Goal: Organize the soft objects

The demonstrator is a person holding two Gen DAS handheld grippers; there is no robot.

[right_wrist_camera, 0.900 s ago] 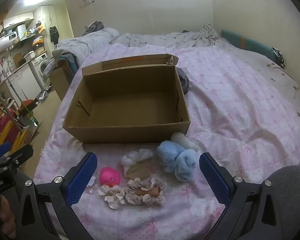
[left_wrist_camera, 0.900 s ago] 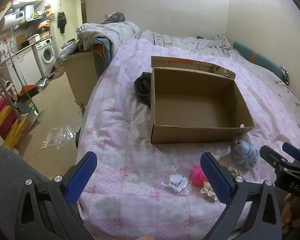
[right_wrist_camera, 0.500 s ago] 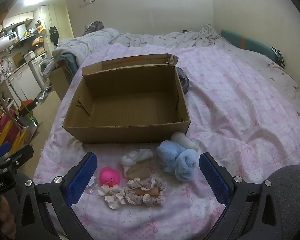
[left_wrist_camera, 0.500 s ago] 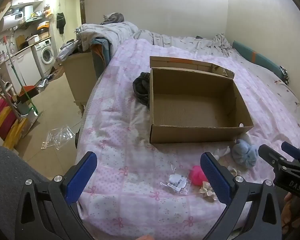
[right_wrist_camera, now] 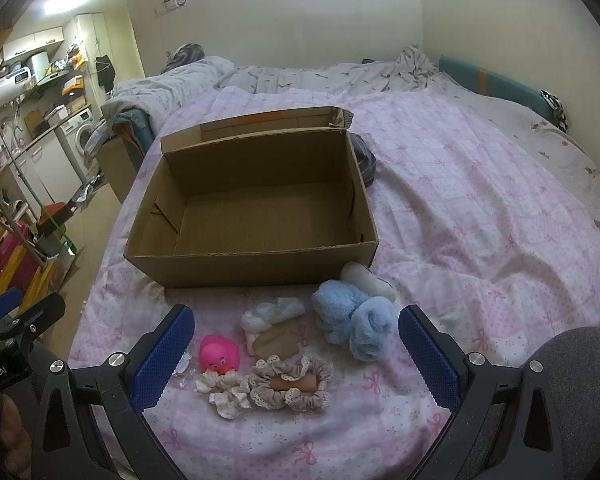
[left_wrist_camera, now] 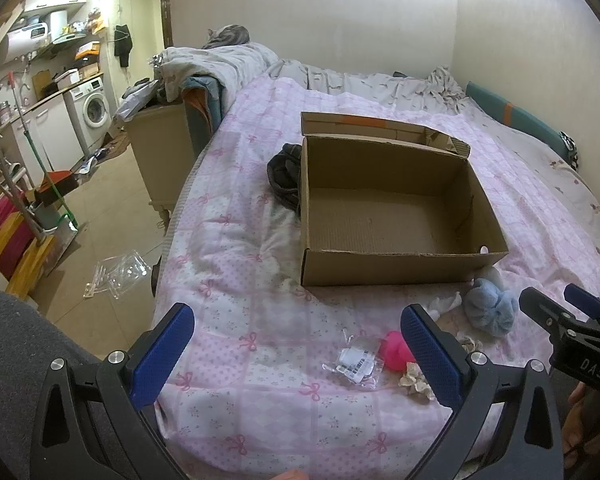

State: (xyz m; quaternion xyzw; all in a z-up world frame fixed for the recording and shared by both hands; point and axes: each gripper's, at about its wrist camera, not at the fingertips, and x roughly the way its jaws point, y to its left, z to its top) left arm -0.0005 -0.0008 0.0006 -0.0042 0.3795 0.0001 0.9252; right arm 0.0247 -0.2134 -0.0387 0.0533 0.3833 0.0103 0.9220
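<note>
From the left wrist, the left gripper [left_wrist_camera: 298, 350] is hanging wide open over the pink bed [left_wrist_camera: 228, 248], holding nothing. The brown box [left_wrist_camera: 384, 268] is sitting ahead.

From the right wrist, the right gripper [right_wrist_camera: 296, 350] is spread wide too. The pink duck [right_wrist_camera: 219, 353], fluffy blue thing [right_wrist_camera: 352, 326], maybe slippers, and frilly scrunchie [right_wrist_camera: 292, 385] are lying just before the box [right_wrist_camera: 256, 268].

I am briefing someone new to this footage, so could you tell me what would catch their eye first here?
Probably the open, empty cardboard box in the middle of the pink bedspread. Next comes the cluster just in front of it: a bright pink rubber duck, a fluffy blue soft toy and a lace-edged scrunchie. Both open grippers, left and right, frame the scene.
</note>
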